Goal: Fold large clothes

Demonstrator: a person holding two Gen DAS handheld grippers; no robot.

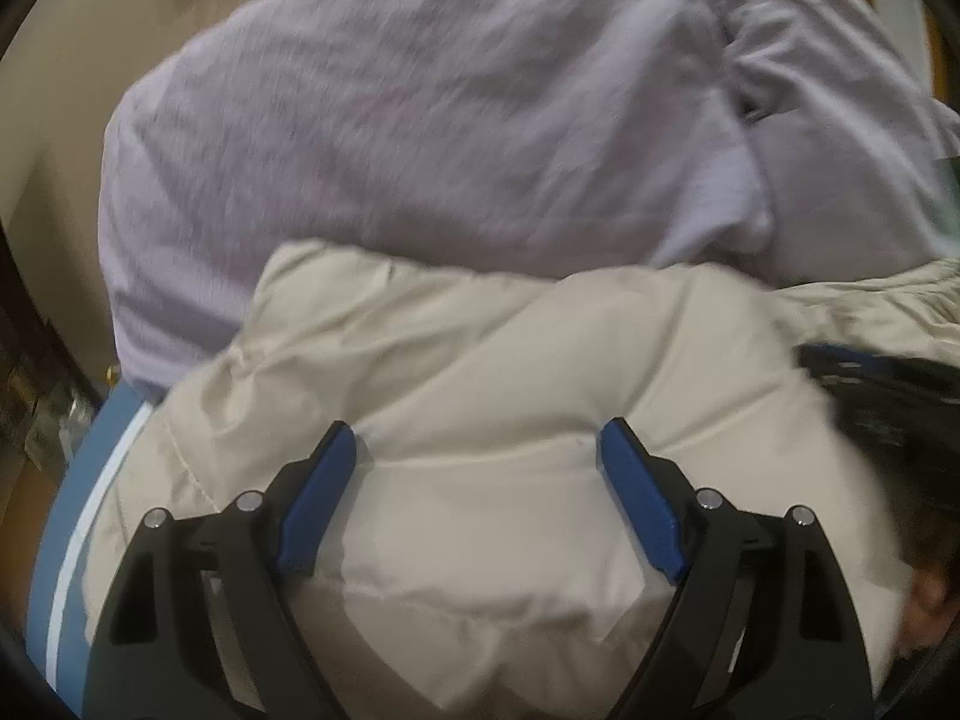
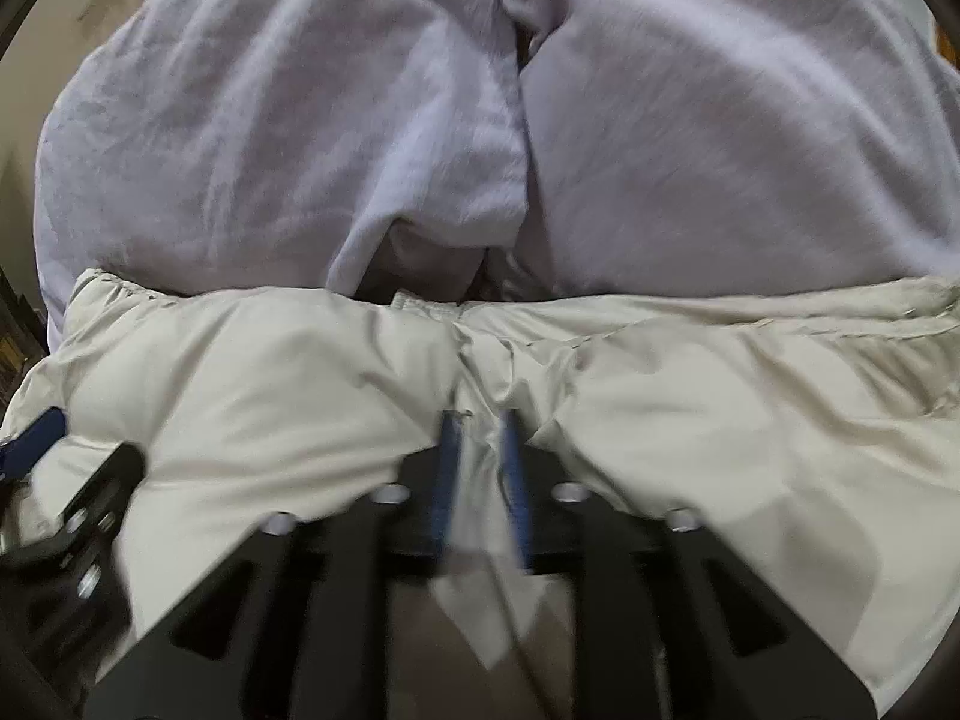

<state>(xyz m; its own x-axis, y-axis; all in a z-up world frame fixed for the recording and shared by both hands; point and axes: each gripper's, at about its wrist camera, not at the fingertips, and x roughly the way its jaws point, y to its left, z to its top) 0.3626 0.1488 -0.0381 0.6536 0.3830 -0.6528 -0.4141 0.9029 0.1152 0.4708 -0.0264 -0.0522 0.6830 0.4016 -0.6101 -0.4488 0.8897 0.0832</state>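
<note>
A cream quilted puffer jacket lies spread across the near part of a bed. In the left wrist view my left gripper hovers just over its padded panel, jaws wide open and nothing between the blue pads. The right wrist view shows the jacket again, with my right gripper low on its middle. Its jaws stand narrow, with a raised fold of cream fabric pinched between the blue pads. The picture is blurred there. Part of the left gripper shows at the left edge, and the right gripper is a dark blur at the right.
Rumpled lilac bedding is heaped behind the jacket and fills the far side. A blue sheet with a white stripe shows at the bed's left edge. Beyond it the floor holds dark clutter. A beige wall stands behind.
</note>
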